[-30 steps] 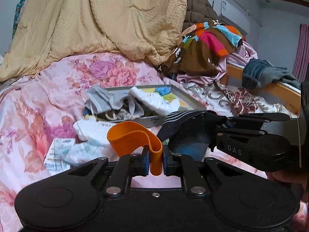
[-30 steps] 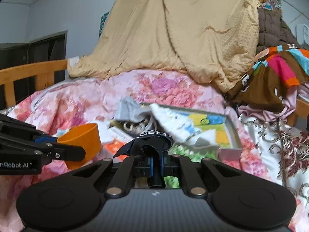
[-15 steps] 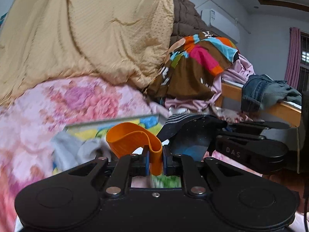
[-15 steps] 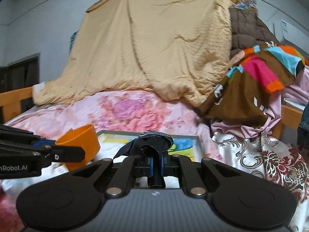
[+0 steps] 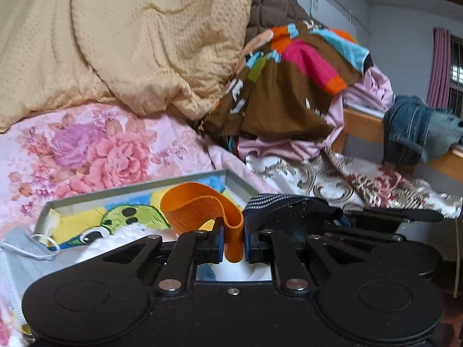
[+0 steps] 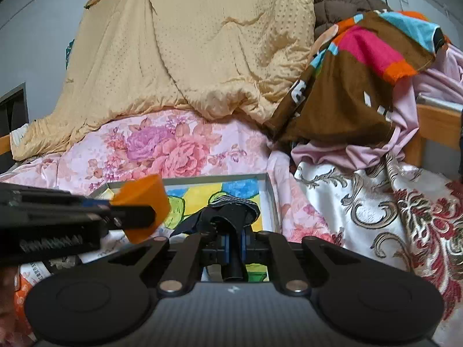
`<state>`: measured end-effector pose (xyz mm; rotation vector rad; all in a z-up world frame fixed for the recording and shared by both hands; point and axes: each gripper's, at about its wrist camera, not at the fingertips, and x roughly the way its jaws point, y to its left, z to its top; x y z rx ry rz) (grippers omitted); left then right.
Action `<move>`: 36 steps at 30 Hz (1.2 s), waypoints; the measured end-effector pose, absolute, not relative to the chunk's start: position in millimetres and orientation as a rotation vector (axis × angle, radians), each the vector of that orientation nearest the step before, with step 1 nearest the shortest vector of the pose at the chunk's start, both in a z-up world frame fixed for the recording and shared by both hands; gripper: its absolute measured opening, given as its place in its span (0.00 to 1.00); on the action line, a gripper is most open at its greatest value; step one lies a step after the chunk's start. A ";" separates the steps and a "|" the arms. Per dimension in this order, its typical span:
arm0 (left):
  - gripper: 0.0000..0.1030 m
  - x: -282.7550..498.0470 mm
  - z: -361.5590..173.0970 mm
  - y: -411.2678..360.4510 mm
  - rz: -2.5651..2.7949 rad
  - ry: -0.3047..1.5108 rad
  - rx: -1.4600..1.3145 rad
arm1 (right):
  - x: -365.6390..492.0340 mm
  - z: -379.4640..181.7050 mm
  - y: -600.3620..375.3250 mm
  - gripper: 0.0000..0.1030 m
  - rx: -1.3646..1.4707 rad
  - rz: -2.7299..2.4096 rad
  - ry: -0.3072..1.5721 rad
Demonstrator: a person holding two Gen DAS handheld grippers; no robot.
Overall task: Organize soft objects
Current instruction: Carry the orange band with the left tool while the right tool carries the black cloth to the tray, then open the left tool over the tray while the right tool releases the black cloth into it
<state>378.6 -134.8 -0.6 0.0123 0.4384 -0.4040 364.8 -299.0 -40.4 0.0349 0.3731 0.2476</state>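
Both grippers advance over the tray (image 5: pixel 136 186); left gripper (image 5: pixel 233 243) clamps orange band (image 5: pixel 199 208), right gripper (image 6: pixel 235 241) clamps dark sock (image 6: pixel 231 211), ready for deposit.

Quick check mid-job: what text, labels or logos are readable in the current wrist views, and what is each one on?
Nothing can be read for certain.
Brown patchwork blanket: large white characters, folded and cut off, not readable.
Small white packet at lower left of the right wrist view: printed characters, too small and blurred.
Right gripper body: a small white logo mark, not letters.
Left gripper: no marking visible.
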 end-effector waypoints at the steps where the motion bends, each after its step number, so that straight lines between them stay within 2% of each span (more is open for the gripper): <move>1: 0.13 380.7 -4.0 -136.0 -0.404 0.448 0.020 | 366.0 -41.8 -297.9 0.08 0.030 0.246 0.377; 10: 0.15 396.4 -24.0 -140.5 -0.416 0.529 0.013 | 377.3 -55.2 -296.6 0.15 0.029 0.233 0.454; 11: 0.15 396.6 -24.1 -139.9 -0.416 0.531 0.010 | 377.0 -55.3 -297.7 0.17 0.031 0.232 0.459; 14: 0.18 396.1 -23.6 -138.7 -0.419 0.540 0.004 | 377.6 -54.8 -300.0 0.33 0.042 0.230 0.486; 21: 0.23 391.8 -23.0 -135.9 -0.388 0.567 -0.001 | 374.7 -48.8 -306.8 0.49 0.045 0.214 0.513; 25: 0.25 389.5 -19.9 -134.4 -0.375 0.579 -0.006 | 371.4 -43.9 -309.5 0.55 0.029 0.208 0.516; 33: 0.40 376.2 -13.2 -131.0 -0.351 0.601 0.006 | 360.5 -32.3 -312.6 0.69 0.021 0.210 0.506; 36: 0.42 371.9 -12.5 -131.2 -0.346 0.606 0.011 | 354.9 -27.0 -312.5 0.73 0.005 0.204 0.494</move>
